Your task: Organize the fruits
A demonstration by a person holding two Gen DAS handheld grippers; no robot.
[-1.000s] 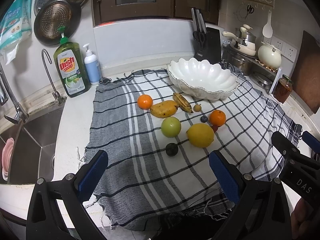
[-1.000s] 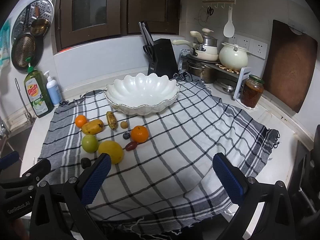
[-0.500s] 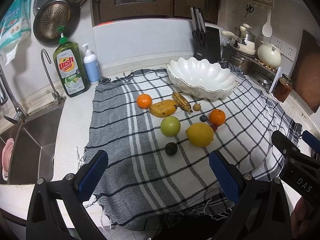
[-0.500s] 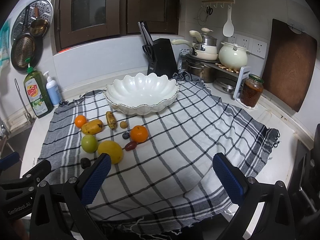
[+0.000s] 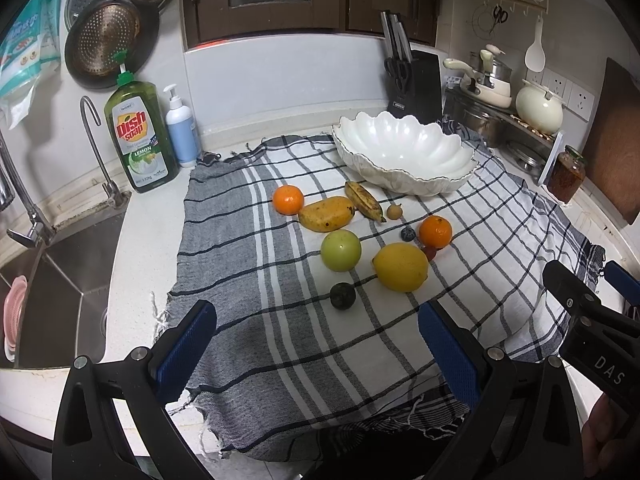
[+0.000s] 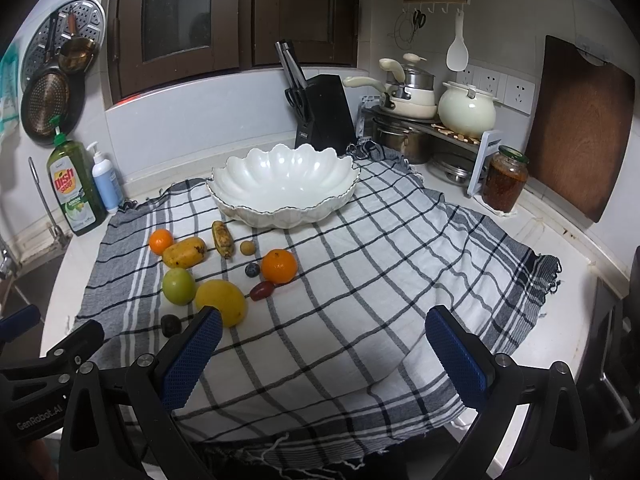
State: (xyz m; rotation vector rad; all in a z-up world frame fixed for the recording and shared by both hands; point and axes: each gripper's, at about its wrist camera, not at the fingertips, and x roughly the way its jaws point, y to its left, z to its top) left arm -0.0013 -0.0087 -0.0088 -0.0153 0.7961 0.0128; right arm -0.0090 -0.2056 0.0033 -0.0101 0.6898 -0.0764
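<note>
Fruits (image 5: 400, 267) loose on checked cloth (image 5: 500, 240), bowl (image 5: 404, 156) behind, both claws spread wide, holding nothing

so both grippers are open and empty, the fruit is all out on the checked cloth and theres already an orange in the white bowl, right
Not quite: the white bowl is empty in the right wrist view. Both oranges lie on the checked cloth with the other fruit. The left gripper and right gripper are open and empty.

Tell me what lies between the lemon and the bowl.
In the right wrist view, between the lemon and the bowl lie a blueberry and a small tan fruit.
</note>
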